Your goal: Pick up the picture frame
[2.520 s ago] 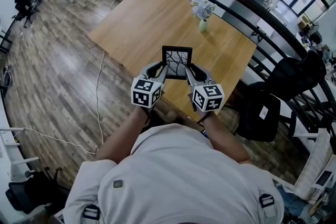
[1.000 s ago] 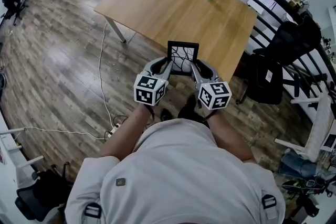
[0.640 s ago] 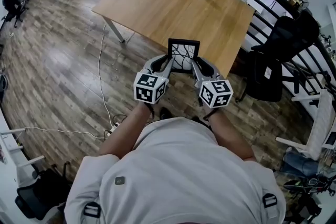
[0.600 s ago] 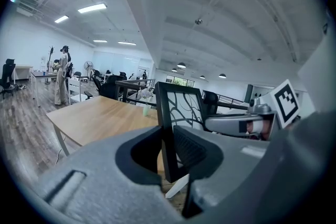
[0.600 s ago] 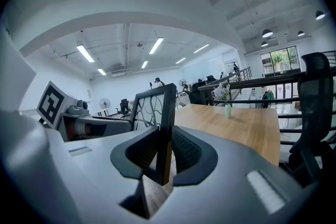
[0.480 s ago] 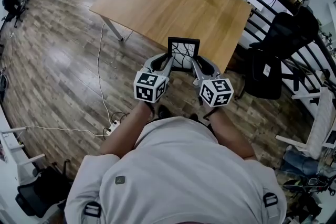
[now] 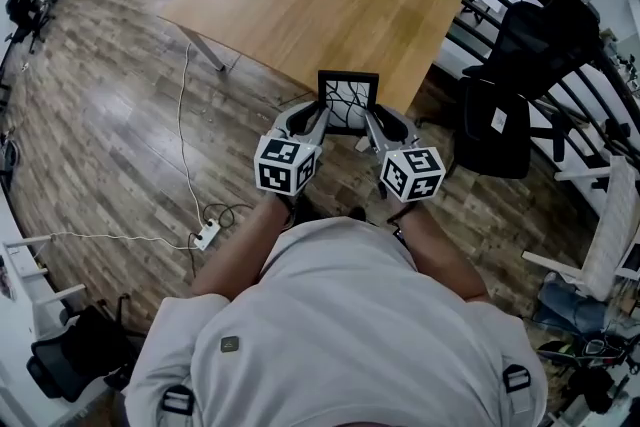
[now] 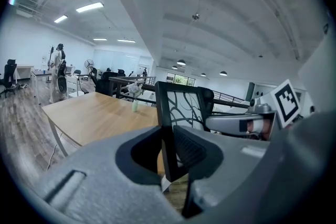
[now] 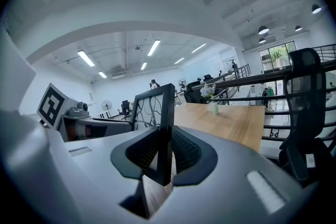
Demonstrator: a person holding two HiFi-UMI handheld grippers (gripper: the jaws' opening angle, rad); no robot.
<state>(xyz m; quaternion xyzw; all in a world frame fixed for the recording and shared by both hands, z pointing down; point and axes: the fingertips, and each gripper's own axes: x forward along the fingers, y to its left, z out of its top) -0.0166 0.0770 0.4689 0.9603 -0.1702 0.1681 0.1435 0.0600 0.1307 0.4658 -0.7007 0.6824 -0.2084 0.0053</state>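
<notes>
Farther from the bench [image 7: 300, 5] now, the picture frame [image 7: 347, 102], clenched by left tongs [image 7: 318, 121] and right tongs [image 7: 369, 124], could slip if they diverge.

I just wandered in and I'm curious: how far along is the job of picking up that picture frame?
Done: the picture frame is off the wooden table and held up in the air. In hand: the left hand-held gripper and the right hand-held gripper each clamp one side edge of it. Left: nothing of the pick-up itself that I can see.
</notes>
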